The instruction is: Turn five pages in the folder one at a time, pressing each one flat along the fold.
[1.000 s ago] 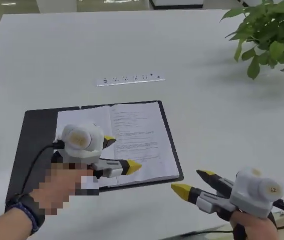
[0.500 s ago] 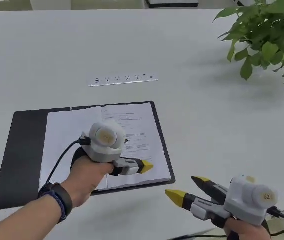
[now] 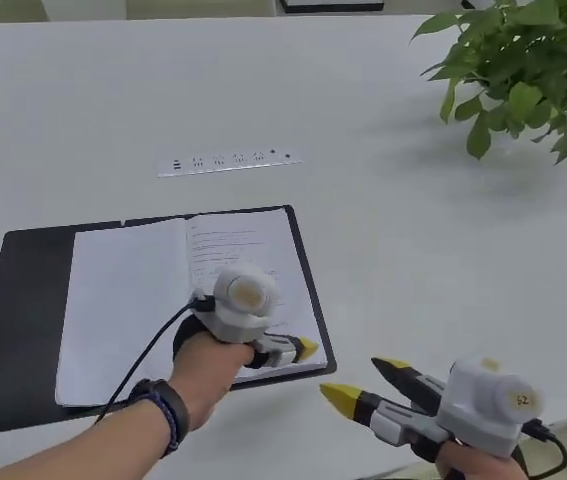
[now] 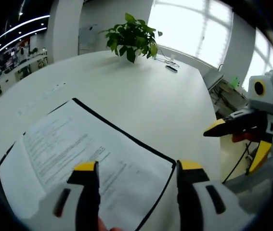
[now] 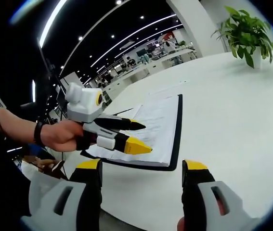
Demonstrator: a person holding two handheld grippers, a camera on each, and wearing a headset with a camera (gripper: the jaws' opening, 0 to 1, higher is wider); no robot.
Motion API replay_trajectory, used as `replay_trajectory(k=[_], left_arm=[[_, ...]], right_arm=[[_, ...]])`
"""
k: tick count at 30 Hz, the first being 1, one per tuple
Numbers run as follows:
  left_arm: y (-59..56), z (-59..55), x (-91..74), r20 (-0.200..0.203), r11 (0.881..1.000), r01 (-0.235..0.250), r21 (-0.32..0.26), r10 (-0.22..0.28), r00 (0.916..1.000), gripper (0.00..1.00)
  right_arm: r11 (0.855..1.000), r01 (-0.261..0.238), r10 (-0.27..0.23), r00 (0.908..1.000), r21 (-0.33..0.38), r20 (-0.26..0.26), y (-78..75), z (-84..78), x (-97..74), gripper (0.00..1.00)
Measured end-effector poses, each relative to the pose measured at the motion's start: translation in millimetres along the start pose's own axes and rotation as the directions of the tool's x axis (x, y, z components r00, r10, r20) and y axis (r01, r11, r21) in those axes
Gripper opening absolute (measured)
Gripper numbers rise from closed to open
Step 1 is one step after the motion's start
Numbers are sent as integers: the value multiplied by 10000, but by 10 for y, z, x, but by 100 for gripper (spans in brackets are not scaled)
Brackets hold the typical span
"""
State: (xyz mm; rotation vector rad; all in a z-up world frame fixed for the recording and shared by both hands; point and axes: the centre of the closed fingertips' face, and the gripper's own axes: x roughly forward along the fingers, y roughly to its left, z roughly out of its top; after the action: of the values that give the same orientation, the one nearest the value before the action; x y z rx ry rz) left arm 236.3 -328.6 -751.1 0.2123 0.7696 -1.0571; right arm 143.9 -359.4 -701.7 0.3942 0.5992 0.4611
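The folder [image 3: 23, 300] has a black cover and a black edge. Its left page [image 3: 123, 290] is plain white, and the right page [image 3: 238, 245] is white with thin lines of dark print. The table [image 3: 413, 230] is pale grey-white. At the far right the plant [image 3: 518, 70] is bright green. The socket strip [image 3: 225, 161] beyond the folder is silvery white with small dark marks. The left gripper [image 4: 138, 168] and right gripper [image 3: 361, 378] have white bodies and black jaws tipped in yellow. The cable [image 3: 168, 325] is black, and the wristband [image 3: 163, 405] is dark blue and black.

One folder [image 3: 123, 290], one plant [image 3: 523, 70], seemingly one socket strip [image 3: 225, 161], and two grippers: left gripper [image 3: 298, 351], right gripper [image 3: 363, 380].
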Motion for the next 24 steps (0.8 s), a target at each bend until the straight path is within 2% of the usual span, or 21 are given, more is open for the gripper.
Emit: replay_trajectory(k=[2, 4, 8, 10, 12, 13, 16, 21, 24], left_arm=[[-30, -16, 68, -77, 10000, -52, -55, 51, 10000, 66], [-55, -33, 122, -109, 9997, -148, 188, 150, 9998, 65], [-5, -120, 205, -422, 9986, -423, 322, 437, 9982, 67], [-17, -153, 229, -511, 9984, -417, 386, 437, 9977, 67], [-18, -210, 248, -682, 9952, -498, 840, 556, 9961, 67], [-19, -209, 251, -653, 9932, -540, 1030, 609, 9960, 67], [-7, -200, 234, -574, 9939, -559, 949, 615, 9965, 67], [66, -199, 189, -545, 9949, -529, 862, 578, 9968, 60], [128, -233, 163, -589, 9924, -657, 1045, 721, 9957, 54]], right_arm=[[10000, -6, 6, 10000, 17, -81, 0, -25, -5, 66], [10000, 4, -4, 9999, 23, -121, -19, -47, -9, 66], [10000, 17, -17, 9999, 35, -117, -45, -56, -29, 65], [10000, 25, -24, 10000, 97, -86, -61, -50, -39, 65], [9999, 52, -51, 10000, 127, -83, -79, -43, -41, 65], [9999, 56, -55, 9999, 128, -88, -86, -41, -41, 65], [9999, 44, -43, 9999, 126, -97, -106, -24, -29, 64], [9999, -60, 61, 9999, 82, -154, -114, 2, 14, 64], [9999, -141, 143, 9997, 66, -198, -113, 9, 52, 63]])
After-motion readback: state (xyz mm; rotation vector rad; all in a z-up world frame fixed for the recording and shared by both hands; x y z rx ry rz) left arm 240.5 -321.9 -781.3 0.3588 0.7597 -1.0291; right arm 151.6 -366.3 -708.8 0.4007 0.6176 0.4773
